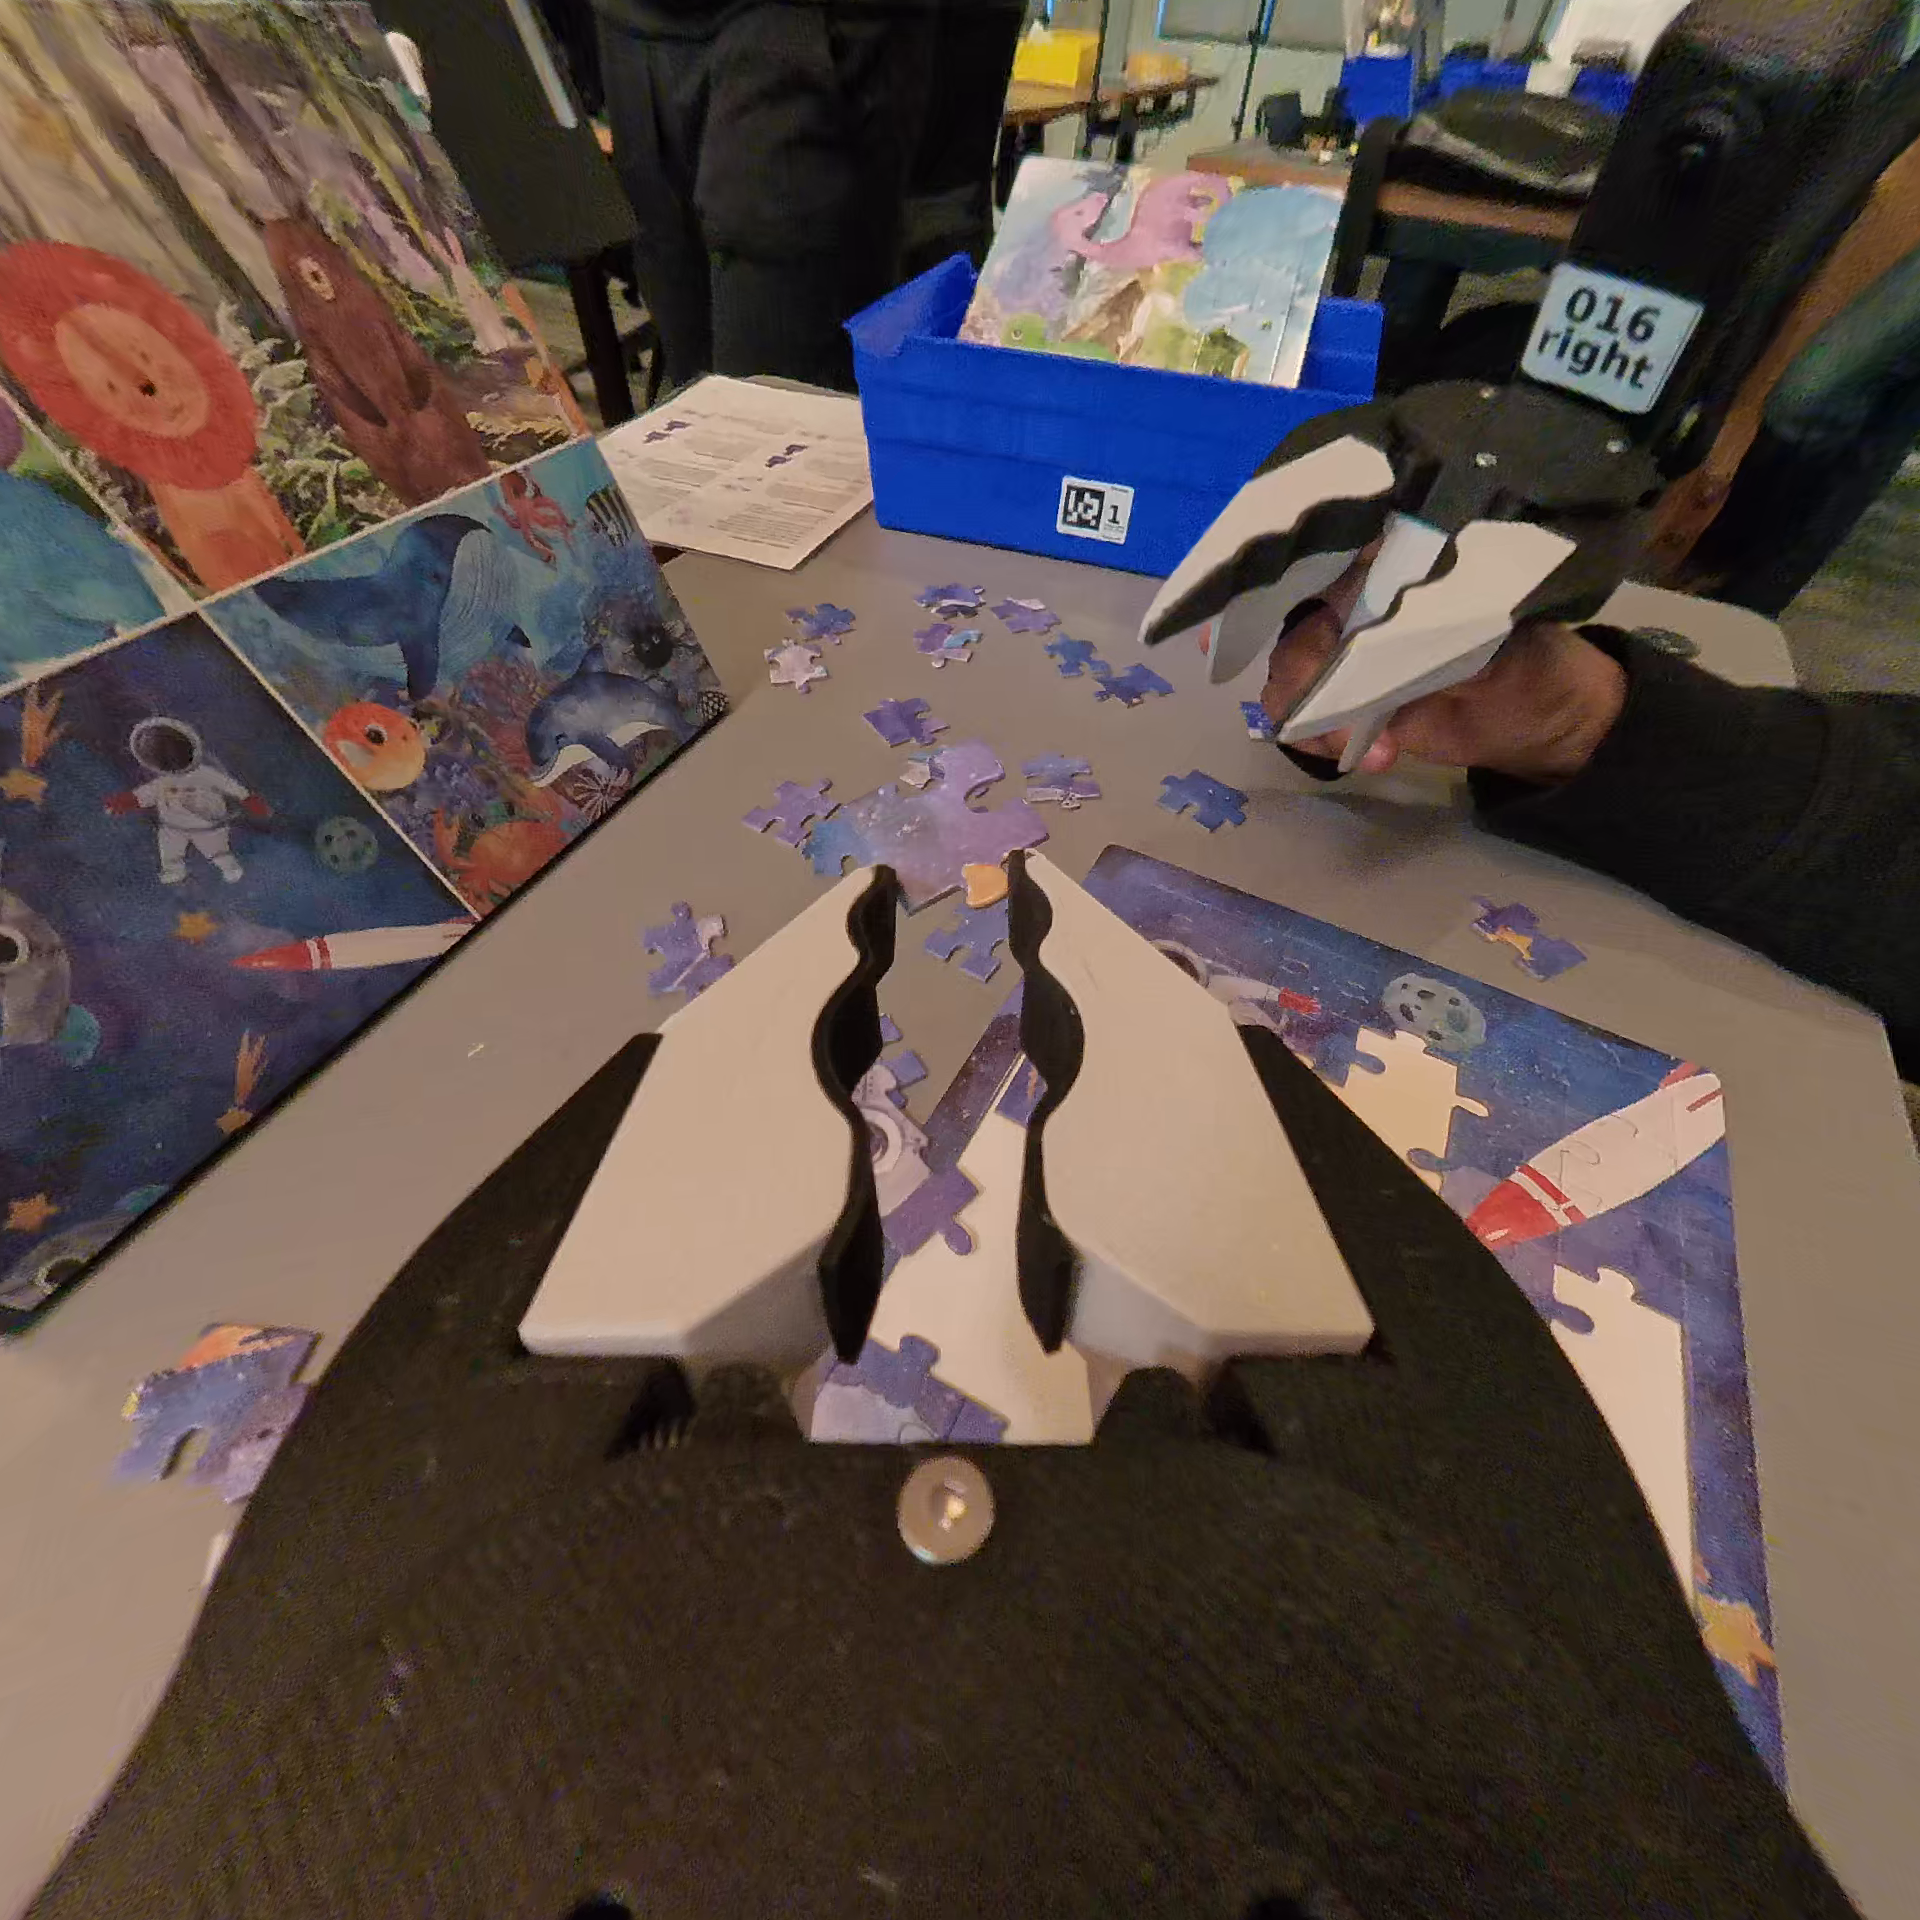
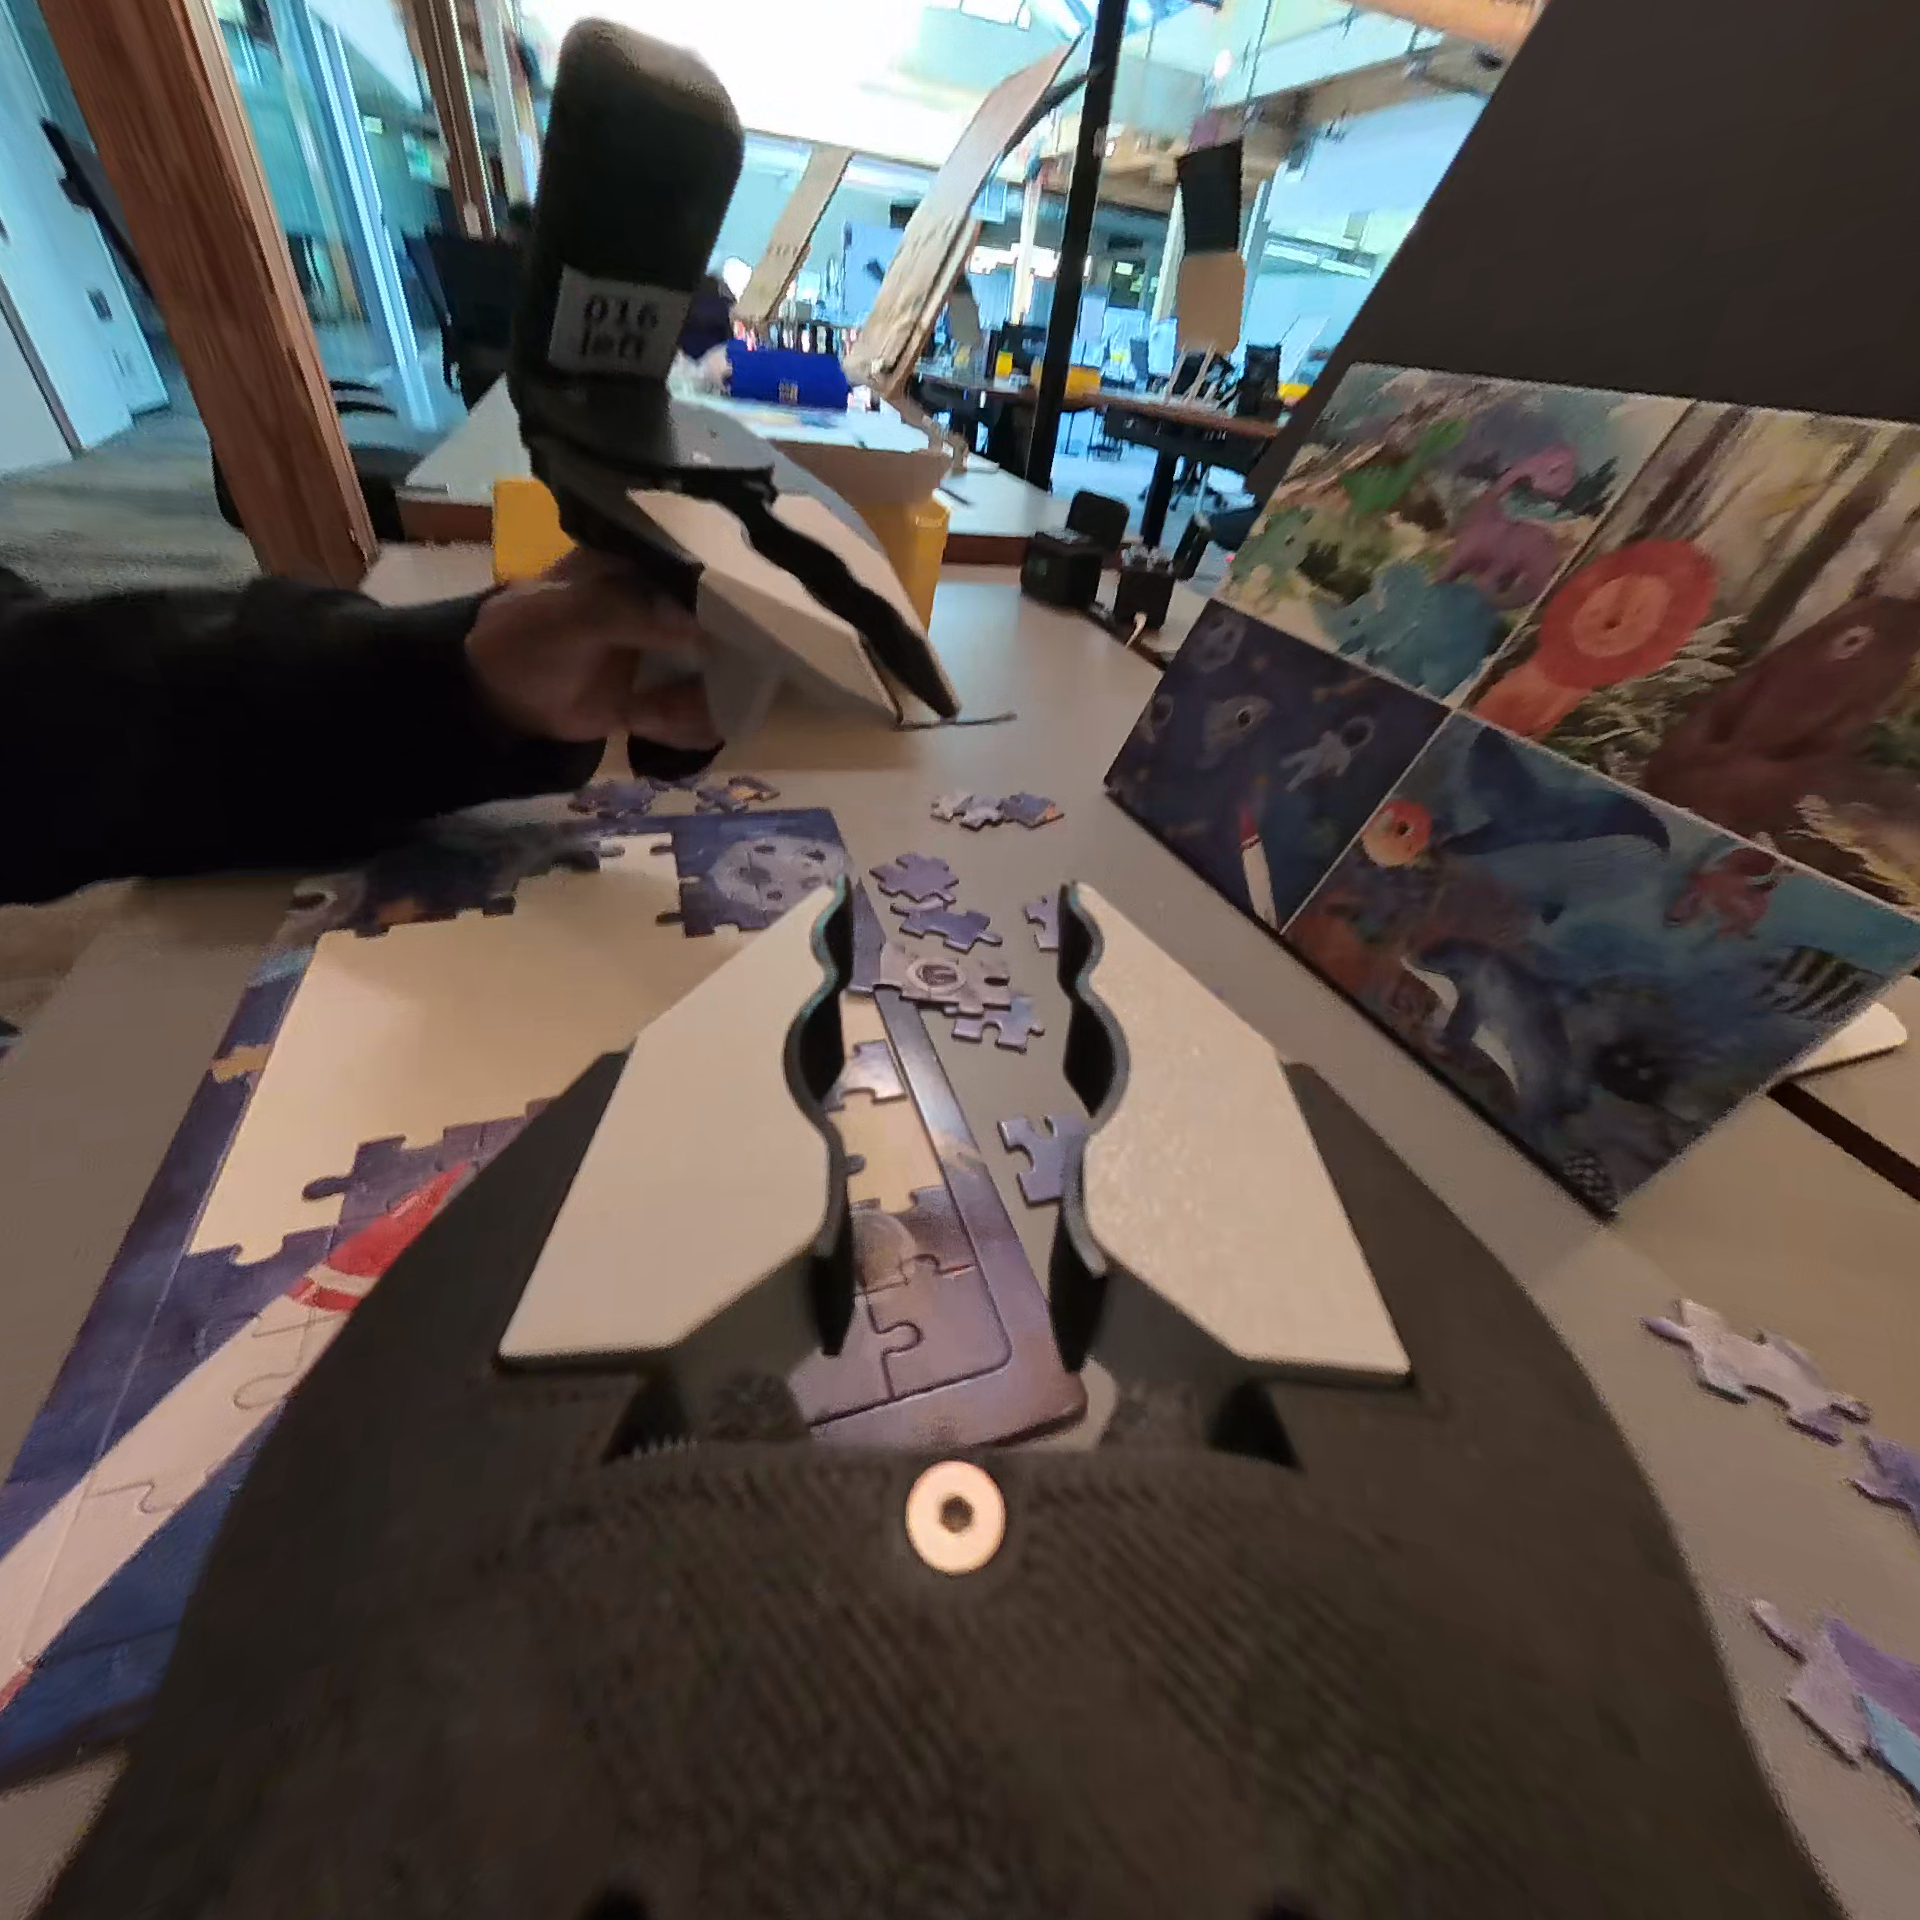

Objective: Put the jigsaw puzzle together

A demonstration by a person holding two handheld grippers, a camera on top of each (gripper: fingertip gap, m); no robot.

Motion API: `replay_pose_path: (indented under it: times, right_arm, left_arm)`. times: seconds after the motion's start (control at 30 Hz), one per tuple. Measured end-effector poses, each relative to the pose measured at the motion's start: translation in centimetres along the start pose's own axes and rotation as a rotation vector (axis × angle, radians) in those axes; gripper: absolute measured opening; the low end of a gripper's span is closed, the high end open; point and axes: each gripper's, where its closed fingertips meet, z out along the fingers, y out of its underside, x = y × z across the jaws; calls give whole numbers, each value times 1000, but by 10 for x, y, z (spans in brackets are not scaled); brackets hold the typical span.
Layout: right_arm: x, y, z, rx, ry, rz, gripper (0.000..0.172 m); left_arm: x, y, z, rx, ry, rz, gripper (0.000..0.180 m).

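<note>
Grey table point(image 1: 540, 1039) with loose puzzle pieces point(image 1: 904, 719), puzzle board point(image 1: 1621, 1049), blue bin point(image 1: 997, 447).

Open-plan office or lab workspace: rows of long desks point(image 2: 1143, 405) with equipment, glass partitions point(image 2: 343, 208), wood columns point(image 2: 208, 281), blue storage bins point(image 1: 1091, 436), grey worktable point(image 1: 582, 1029) bearing jigsaw material.

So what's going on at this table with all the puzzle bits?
A person holds a gripper in each hand over a grey table. The left tongs grip a purple puzzle piece, lifted off the table. The right tongs are open and hold nothing, above the partly filled puzzle board and loose pieces. A picture box stands alongside, with a blue bin behind.
</note>
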Motion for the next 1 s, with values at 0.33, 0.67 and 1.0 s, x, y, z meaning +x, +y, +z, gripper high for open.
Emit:
replay_pose_path:
  times: [0.33,0.67,1.0]
  right_arm:
    - [-20,6,20,-66,-26,-85,31]
    - [-41,11,29,-81,-130,-59,26]
    - [-50,8,29,-76,-167,-64,18]
  left_arm:
    - [15,1,-13,17,117,-25,22]
    - [52,21,2,-75,257,73,22]
    - [58,25,5,-65,279,98,22]
